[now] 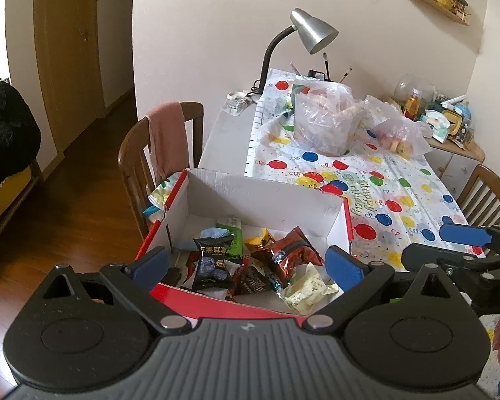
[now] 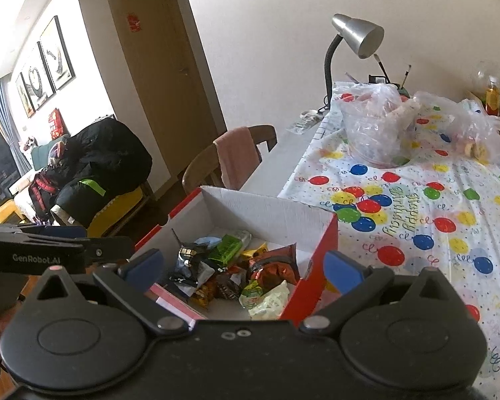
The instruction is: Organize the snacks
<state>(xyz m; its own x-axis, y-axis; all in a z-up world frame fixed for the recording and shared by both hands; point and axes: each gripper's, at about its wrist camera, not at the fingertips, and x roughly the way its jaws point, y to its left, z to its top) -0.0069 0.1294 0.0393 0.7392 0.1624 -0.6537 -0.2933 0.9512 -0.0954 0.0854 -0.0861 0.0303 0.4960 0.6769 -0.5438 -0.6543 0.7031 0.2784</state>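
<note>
A red cardboard box (image 1: 266, 196) with a white inside stands at the table's near left corner and holds several snack packets. Among them are a black packet (image 1: 213, 265), a red foil packet (image 1: 288, 250), a green packet (image 1: 231, 233) and a pale packet (image 1: 308, 288). My left gripper (image 1: 246, 265) hovers open above the box's near side, nothing between its blue pads. My right gripper (image 2: 243, 266) also hangs open over the box (image 2: 270, 213), empty, its right pad outside the red wall. The right gripper's fingers (image 1: 463, 233) show at the right edge of the left wrist view.
The table wears a balloon-print birthday cloth (image 2: 416, 206). Crumpled clear plastic bags (image 1: 326, 116) with food sit at its far end beside a silver desk lamp (image 1: 311, 33). A wooden chair (image 1: 143, 153) with a pink towel stands left of the box. Another chair (image 1: 490, 193) is at right.
</note>
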